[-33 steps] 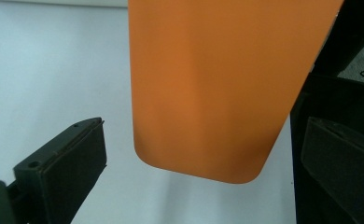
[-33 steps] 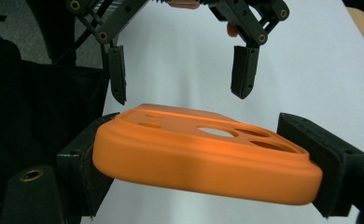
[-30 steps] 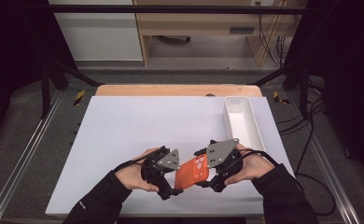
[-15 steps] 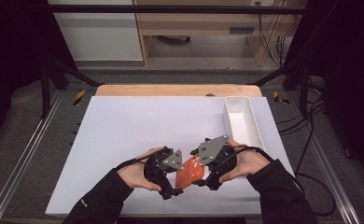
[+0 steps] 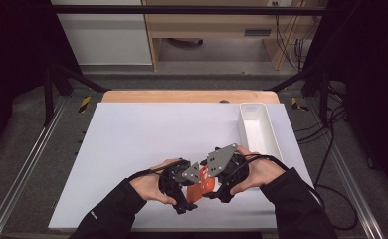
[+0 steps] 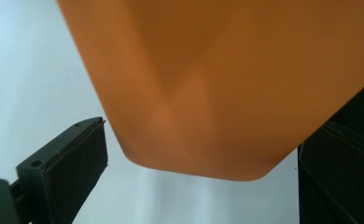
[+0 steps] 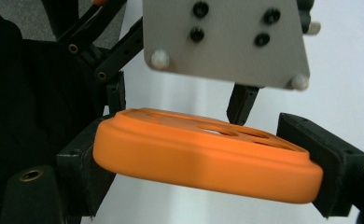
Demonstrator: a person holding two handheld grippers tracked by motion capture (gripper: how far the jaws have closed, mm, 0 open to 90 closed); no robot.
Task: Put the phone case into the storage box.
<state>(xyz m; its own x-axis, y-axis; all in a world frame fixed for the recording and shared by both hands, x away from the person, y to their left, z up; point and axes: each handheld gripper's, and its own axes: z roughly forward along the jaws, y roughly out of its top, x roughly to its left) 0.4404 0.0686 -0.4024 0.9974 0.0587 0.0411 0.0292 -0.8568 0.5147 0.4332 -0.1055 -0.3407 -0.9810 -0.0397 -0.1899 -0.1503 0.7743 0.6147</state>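
- We have the right gripper (image 5: 221, 191) closed on the orange plastic piece (image 5: 201, 183); in the right gripper view its two jaws press on opposite edges of that piece (image 7: 203, 158), which lies flat between them.
- The piece hangs just above the white table (image 5: 142, 134), near the front edge, between our two hands, and well short of the white tray (image 5: 258, 130) at the right.
- The left gripper (image 5: 182, 199) sits right beside it. In the left gripper view the orange piece (image 6: 217, 84) looms close and blurred, one jaw stands clear of it at the left, and the other is dark at the right edge.
- We read the left jaws as open, with a gap between the near jaw and the piece, though contact on the far side is hard to judge.
- Our first worry is the grip itself: the right jaws hold smooth, rounded rims, so a twist or a nudge from the other gripper could squeeze the piece out and drop it on the table.
- A second worry is the hand-over: if the right jaws let go before the left ones bite, nothing holds the piece.
- The two grippers are crowded; the grey plate (image 7: 224, 39) of the left one hangs just above the piece, so a careless turn could knock it.
- A cable (image 5: 301, 179) trails by the tray and might snag on its rim.
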